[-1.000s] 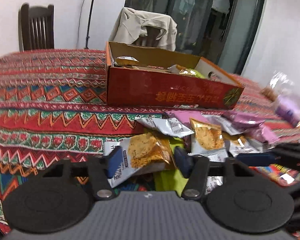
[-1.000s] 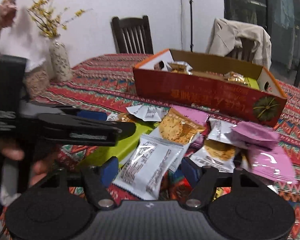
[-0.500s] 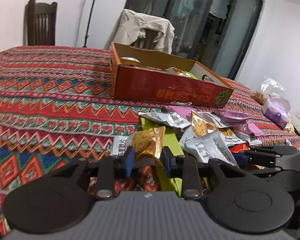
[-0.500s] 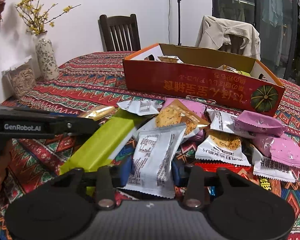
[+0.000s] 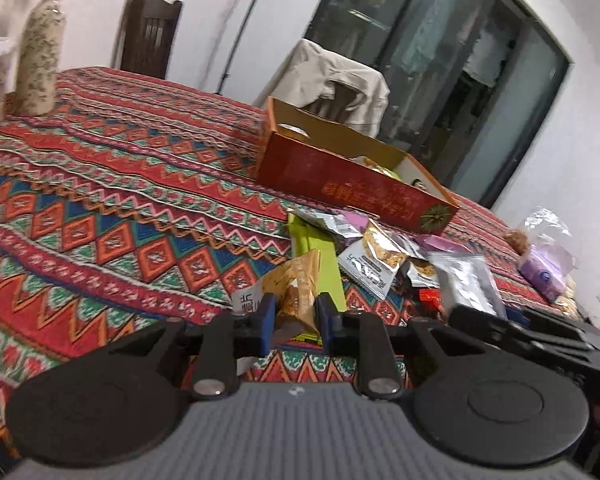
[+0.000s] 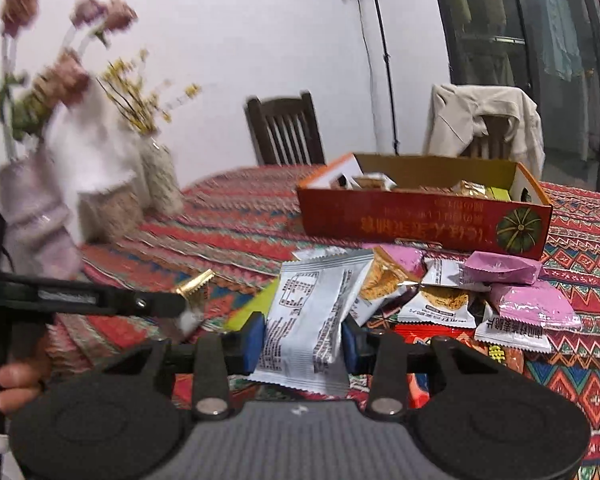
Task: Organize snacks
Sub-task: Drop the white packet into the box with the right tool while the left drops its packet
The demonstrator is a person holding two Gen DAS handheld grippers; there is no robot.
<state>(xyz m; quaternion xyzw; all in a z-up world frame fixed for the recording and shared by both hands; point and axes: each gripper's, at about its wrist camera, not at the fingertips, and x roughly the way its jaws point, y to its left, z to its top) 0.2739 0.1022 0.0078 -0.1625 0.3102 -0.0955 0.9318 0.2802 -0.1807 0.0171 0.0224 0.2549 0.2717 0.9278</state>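
Since a second ago both sets of jaws have been closing, and each packet is now lifted off the pile. The left gripper (image 5: 296, 314) pinches a golden cracker packet (image 5: 298, 288); the right gripper (image 6: 303, 338) clamps a silver packet (image 6: 314, 312) by its sides, probably for carrying. The red box (image 6: 420, 218), likely their destination, sits at one o'clock on the counter (image 5: 120, 208).

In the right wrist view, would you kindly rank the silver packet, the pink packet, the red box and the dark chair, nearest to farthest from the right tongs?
1. Silver packet: clamped in the right tongs.
2. Pink packet: right, on the pile.
3. Red box: behind the pile.
4. Dark chair: beyond the table.
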